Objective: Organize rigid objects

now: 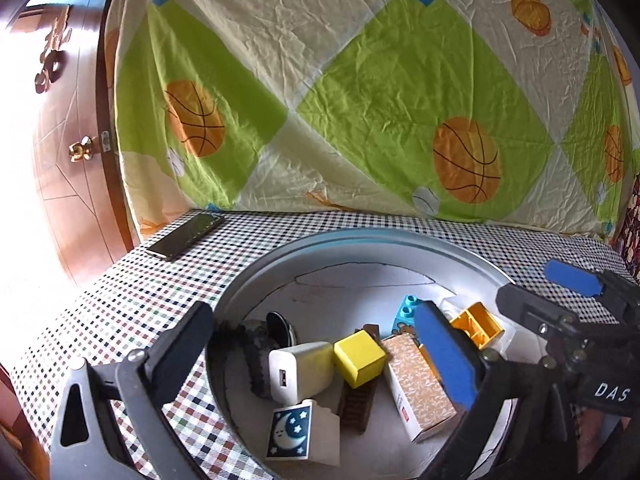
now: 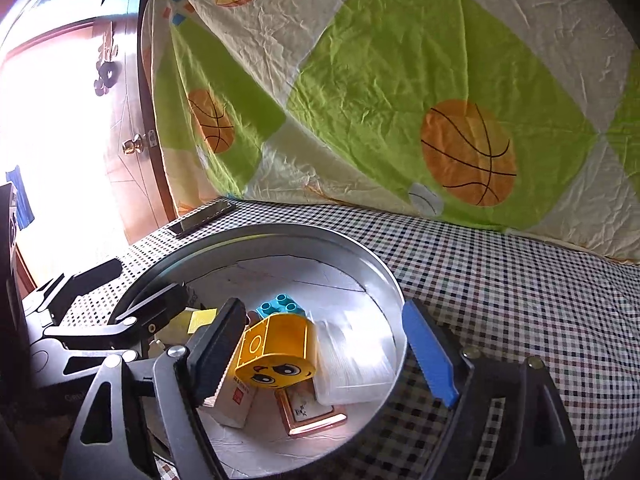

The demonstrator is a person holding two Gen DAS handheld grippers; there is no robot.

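- A round metal basin (image 1: 360, 240) sits on the checked worktop (image 1: 132, 292), and the rigid objects lie heaped inside it
- In the left wrist view: a white charger (image 1: 298, 372), a yellow cube (image 1: 359, 358), a patterned box (image 1: 420, 388) lying flat, a moon-and-stars block (image 1: 294, 432) and a dark comb-like piece (image 1: 357, 404) under the cube
- The left gripper (image 1: 320, 356) hangs above the basin's near rim, its fingers wide apart and holding nothing
- The right gripper (image 2: 324, 356) is also spread wide, empty, with one finger inside the basin and the blue-padded one outside the rim
- Between its fingers lies a yellow face block (image 2: 280, 354) (tipped on its side), touching a teal stud brick (image 2: 280, 306) behind and a white container (image 2: 354, 356) beside it
- A phone (image 1: 186, 236) lies on the worktop, well apart from the basin, near the door (image 1: 68, 152)
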